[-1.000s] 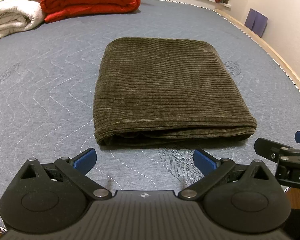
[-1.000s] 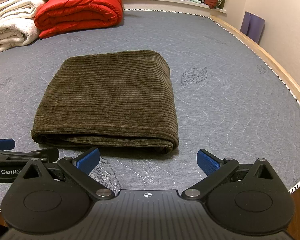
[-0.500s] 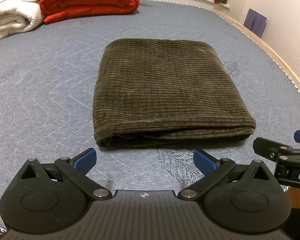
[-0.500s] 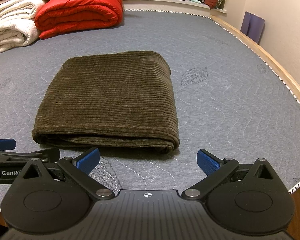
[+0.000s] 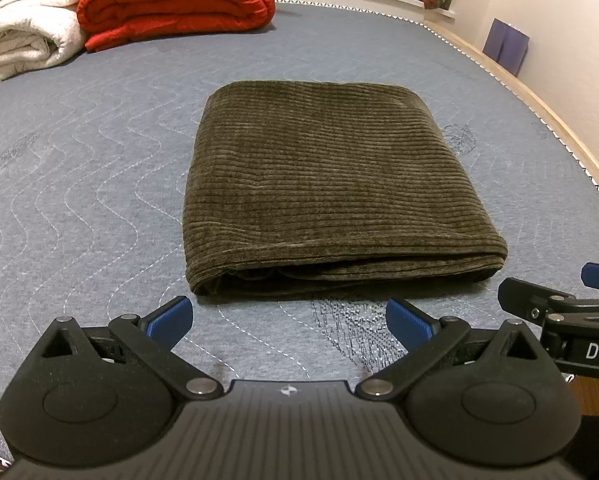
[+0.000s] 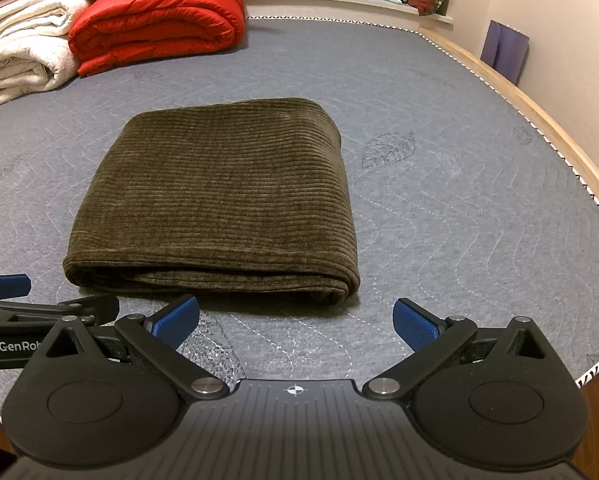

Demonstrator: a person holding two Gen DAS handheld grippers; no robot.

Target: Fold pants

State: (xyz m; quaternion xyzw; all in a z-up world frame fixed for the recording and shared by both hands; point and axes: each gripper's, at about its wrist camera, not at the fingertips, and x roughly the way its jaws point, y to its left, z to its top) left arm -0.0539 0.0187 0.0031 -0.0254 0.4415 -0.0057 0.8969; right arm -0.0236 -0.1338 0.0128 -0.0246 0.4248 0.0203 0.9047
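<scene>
- Both grippers, left gripper (image 5: 287, 318) and right gripper (image 6: 295, 320), have jaws wide apart and hold nothing, just short of the pants' near edge.
- Pants (image 5: 327, 184) lie on the mattress (image 5: 79, 168) as a neat rectangle, layers stacked at the near edge.
- Folding looks finished; best to back away level, without snagging that edge.

Olive ribbed pants (image 5: 323, 184), grey wavy-stitched mattress (image 5: 79, 184), red quilt (image 5: 171, 4)

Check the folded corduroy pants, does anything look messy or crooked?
Nothing stands out. The olive corduroy pants lie flat in a neat rectangle on the grey quilted mattress, layers stacked evenly. Both the left gripper and right gripper are open, clear of them.
</scene>
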